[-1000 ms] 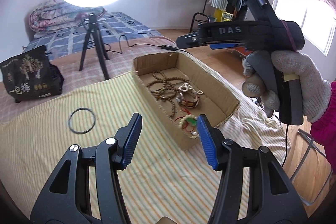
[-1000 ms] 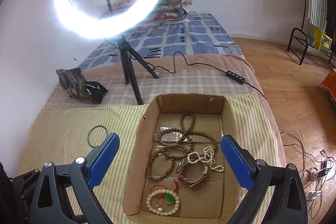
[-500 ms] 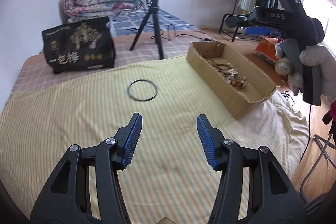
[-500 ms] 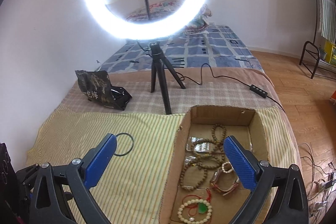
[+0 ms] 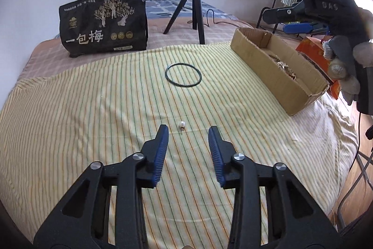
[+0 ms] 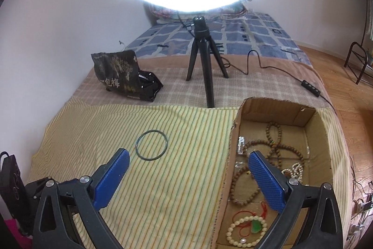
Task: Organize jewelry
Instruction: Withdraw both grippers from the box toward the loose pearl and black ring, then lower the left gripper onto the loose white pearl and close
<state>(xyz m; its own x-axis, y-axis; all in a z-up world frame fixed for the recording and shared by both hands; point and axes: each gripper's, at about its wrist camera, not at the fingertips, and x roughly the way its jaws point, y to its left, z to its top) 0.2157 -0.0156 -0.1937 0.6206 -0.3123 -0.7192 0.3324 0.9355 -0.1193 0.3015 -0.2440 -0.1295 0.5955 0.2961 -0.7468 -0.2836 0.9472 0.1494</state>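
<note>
A small pearl earring (image 5: pixel 181 124) lies on the striped yellow cloth (image 5: pixel 93 109), just ahead of my open, empty left gripper (image 5: pixel 188 132). A thin dark bangle (image 5: pixel 183 75) lies farther on; it also shows in the right wrist view (image 6: pixel 151 144). A cardboard box (image 5: pixel 275 76) at the right holds several bead bracelets (image 6: pixel 275 146) and a pale bead bracelet with a green pendant (image 6: pixel 247 229). My right gripper (image 6: pixel 186 162) is open and empty, straddling the box's left wall (image 6: pixel 229 167); it hangs above the box in the left wrist view (image 5: pixel 298 27).
A black snack bag (image 5: pixel 103 23) stands at the back of the bed. A ring light on a black tripod (image 6: pixel 200 57) stands behind the cloth, its cable (image 6: pixel 279 71) running right. The bed's right edge drops to a wooden floor (image 6: pixel 349 95).
My left gripper has swung left and back from the box and now points at the pearl earring. My right gripper has shifted left, from over the box to its left wall.
</note>
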